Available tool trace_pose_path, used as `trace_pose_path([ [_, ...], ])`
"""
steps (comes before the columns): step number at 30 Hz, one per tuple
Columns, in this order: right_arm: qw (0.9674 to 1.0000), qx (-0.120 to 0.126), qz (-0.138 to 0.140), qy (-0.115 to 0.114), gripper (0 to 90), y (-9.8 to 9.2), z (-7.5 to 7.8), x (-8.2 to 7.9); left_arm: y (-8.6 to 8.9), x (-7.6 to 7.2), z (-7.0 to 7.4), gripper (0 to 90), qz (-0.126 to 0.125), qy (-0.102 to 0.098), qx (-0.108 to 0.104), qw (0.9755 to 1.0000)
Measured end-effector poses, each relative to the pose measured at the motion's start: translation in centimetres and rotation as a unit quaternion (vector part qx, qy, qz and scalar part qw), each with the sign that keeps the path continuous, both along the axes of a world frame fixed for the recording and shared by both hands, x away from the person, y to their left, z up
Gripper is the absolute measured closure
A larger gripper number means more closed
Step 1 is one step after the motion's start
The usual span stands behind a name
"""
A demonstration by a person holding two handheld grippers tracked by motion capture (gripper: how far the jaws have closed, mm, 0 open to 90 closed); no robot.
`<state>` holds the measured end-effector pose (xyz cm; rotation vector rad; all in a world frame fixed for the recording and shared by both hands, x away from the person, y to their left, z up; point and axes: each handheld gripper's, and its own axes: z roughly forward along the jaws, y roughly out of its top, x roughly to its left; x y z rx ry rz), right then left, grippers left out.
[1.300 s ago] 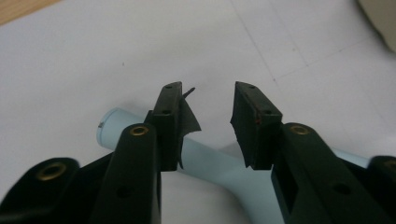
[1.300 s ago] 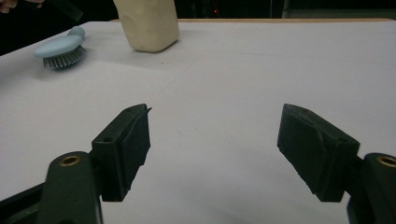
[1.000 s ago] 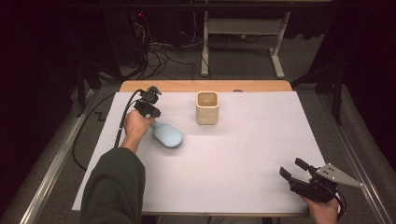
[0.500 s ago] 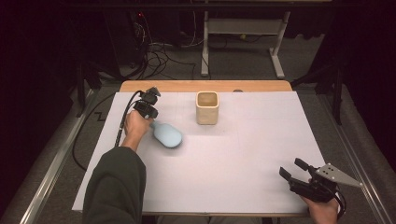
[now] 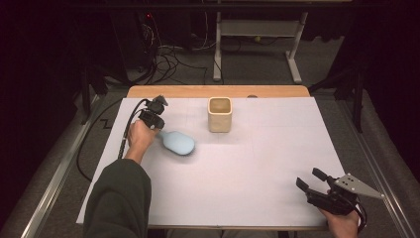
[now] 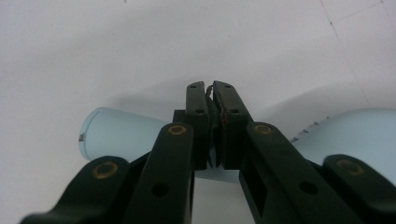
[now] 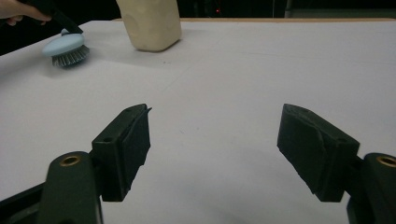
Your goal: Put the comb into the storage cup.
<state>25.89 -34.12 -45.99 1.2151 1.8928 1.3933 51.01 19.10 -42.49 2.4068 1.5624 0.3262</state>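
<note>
I see the pale blue brush (image 5: 177, 142) lying on the white sheet (image 5: 247, 188) in the left half of the table, a little nearer than the cream cup (image 5: 219, 114) and to its left. Its long axis runs across the table and slightly towards me: the broad oval head sits at the right end, the slim handle at the left end, pointing towards the far left. From the right gripper view the brush (image 7: 65, 47) rests bristles down, with the cup (image 7: 149, 21) just beyond it and apart from it.

My left gripper (image 5: 154, 120) is on the handle end. In the left gripper view (image 6: 212, 105) the two black jaws stand nearly together, with only a thin slit between the pads, and the blue handle (image 6: 126, 137) passes across beneath them, wider to either side. The jaws have just been closing, and they clamp the narrow handle. My left hand (image 5: 140, 136) wraps the gripper from the near side, the green-sleeved forearm coming up from the near left, the gripper tipped downward at the sheet.

My right gripper (image 5: 317, 186) rests at the near right corner of the sheet, well apart from the brush. Its jaws stand wide in its own view (image 7: 215, 154), with bare sheet between them and nothing held. It points towards the far left, my right hand (image 5: 344, 223) behind it at the table edge.
</note>
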Motion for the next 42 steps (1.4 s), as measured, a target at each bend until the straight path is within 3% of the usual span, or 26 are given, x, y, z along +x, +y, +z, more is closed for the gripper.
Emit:
trace_pose_path([
  [16, 1.0000, 0.001, -0.003, -0.002, 26.3, -0.1, 0.1, -0.1, 0.3, -1.1, -0.4, 86.5, -0.010, 0.024, -0.014, 0.9996],
  [42, 1.0000, -0.002, -0.003, -0.005, 26.4, 0.0, 0.1, -0.2, 0.8, -3.0, -0.6, 87.1, -0.022, 0.043, -0.028, 0.9985],
])
